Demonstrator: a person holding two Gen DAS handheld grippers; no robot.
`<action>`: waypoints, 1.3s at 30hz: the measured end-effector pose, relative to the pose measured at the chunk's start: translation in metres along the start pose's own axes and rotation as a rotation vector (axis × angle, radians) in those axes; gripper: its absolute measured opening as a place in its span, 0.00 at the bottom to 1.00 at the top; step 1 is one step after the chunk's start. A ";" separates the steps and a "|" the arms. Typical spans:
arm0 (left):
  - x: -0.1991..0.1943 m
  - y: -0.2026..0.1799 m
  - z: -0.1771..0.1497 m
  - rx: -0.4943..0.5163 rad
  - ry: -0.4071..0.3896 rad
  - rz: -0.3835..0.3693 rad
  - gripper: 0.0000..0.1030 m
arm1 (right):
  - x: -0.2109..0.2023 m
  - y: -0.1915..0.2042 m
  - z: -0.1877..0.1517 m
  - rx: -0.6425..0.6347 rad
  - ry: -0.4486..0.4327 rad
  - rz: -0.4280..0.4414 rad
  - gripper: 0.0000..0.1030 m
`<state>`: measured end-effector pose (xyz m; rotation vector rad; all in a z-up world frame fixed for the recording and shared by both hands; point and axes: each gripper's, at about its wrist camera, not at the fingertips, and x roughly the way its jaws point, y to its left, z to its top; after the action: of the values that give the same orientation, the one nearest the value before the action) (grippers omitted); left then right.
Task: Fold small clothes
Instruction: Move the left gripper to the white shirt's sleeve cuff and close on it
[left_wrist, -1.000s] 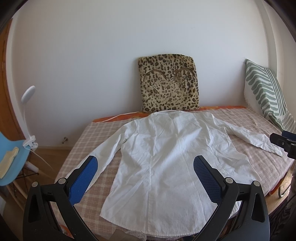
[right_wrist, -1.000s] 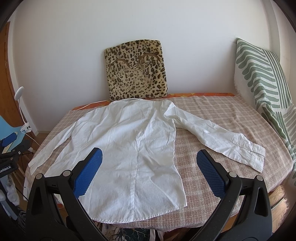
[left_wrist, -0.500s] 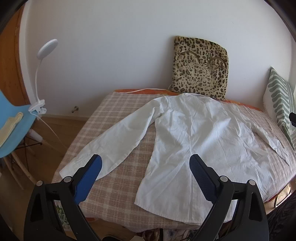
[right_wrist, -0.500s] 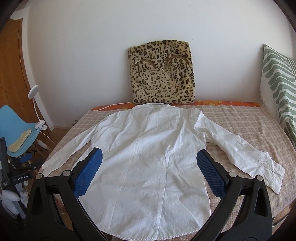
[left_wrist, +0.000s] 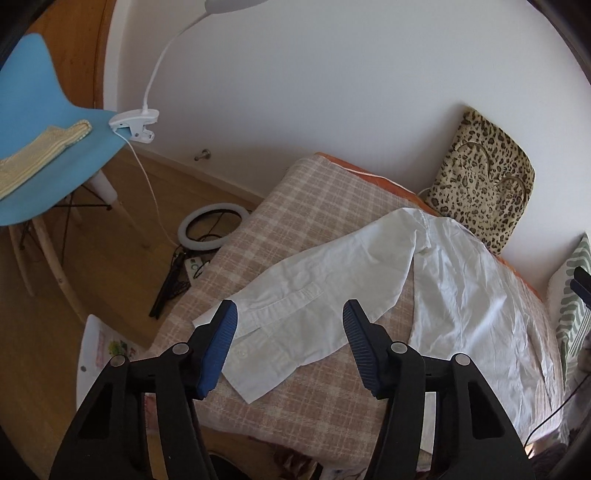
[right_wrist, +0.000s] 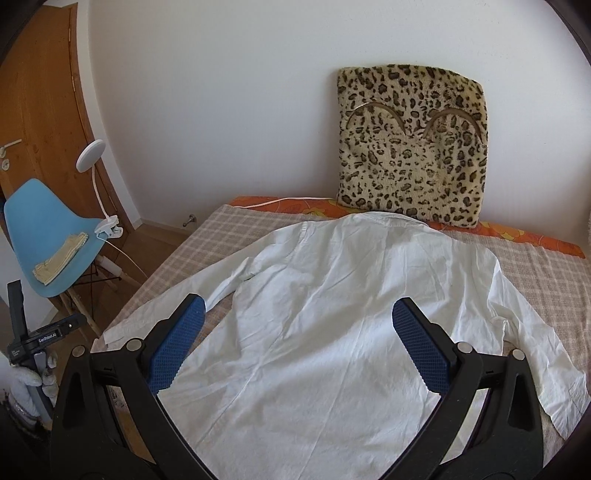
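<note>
The left gripper (left_wrist: 290, 325), jaws apart, is hovering over the shirt's (right_wrist: 332, 314) left cuff (left_wrist: 255, 354). The right gripper (right_wrist: 295, 332), also apart, is hanging over the shirt. Next probably: pinching that cuff.

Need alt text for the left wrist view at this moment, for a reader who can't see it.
The open left hand-held gripper hovers over the cuff end of a white shirt's sleeve, its blue fingers either side of it, not gripping. The white shirt lies spread on a plaid bed cover, a leopard-print cushion against the wall behind. A blue chair with a clip-on lamp stands left.
</note>
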<state>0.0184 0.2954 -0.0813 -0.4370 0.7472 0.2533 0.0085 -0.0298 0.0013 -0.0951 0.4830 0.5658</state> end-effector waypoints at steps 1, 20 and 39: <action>0.003 0.010 0.002 -0.026 0.006 0.000 0.55 | 0.010 0.005 0.006 -0.005 0.011 0.012 1.00; 0.077 0.097 -0.014 -0.360 0.257 -0.137 0.47 | 0.209 0.078 0.047 0.044 0.372 0.169 0.85; 0.064 0.052 -0.003 -0.072 0.121 -0.252 0.04 | 0.380 0.126 0.053 0.089 0.616 0.063 0.72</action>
<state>0.0426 0.3439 -0.1427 -0.6138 0.7947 0.0177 0.2427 0.2748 -0.1229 -0.1703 1.1119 0.5720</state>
